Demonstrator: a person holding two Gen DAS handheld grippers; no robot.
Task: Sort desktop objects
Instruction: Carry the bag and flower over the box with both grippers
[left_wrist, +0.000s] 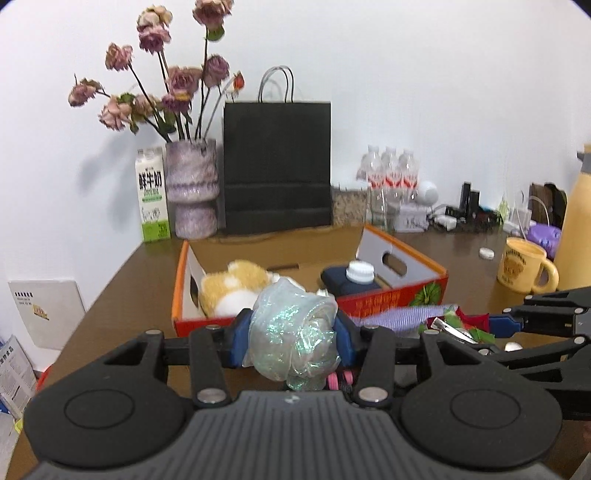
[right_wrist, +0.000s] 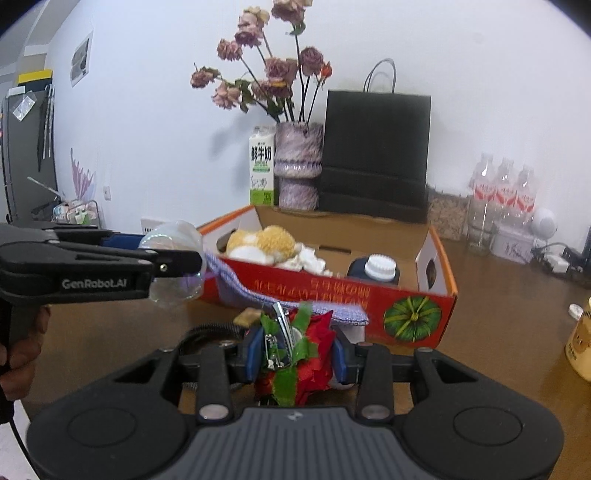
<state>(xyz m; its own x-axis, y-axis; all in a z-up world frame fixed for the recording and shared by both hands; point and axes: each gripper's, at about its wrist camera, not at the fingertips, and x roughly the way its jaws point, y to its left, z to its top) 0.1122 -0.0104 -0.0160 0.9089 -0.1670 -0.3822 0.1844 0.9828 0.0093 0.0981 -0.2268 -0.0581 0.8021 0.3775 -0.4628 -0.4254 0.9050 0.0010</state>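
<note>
A brown bench (left_wrist: 461, 254) carries a red cardboard box (left_wrist: 391, 301), a milk carton (left_wrist: 153, 195), a purple vase (left_wrist: 192, 188), a black paper bag (left_wrist: 277, 166), 3 water bottles (left_wrist: 391, 177), a yellow mug (left_wrist: 524, 264) and a white cap (left_wrist: 486, 253).

Against the wall stand a milk carton (left_wrist: 153, 194), a vase of dried roses (left_wrist: 192, 188) and a black paper bag (left_wrist: 277, 166). Water bottles (left_wrist: 391, 177) stand farther right, and a yellow mug (left_wrist: 526, 264) sits on the worktop (left_wrist: 461, 258).

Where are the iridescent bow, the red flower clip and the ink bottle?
iridescent bow (left_wrist: 293, 332): left wrist view, middle of its crumpled film.
red flower clip (right_wrist: 314, 354): right wrist view, red petals.
ink bottle (right_wrist: 380, 266): right wrist view, white ribbed cap.
</note>
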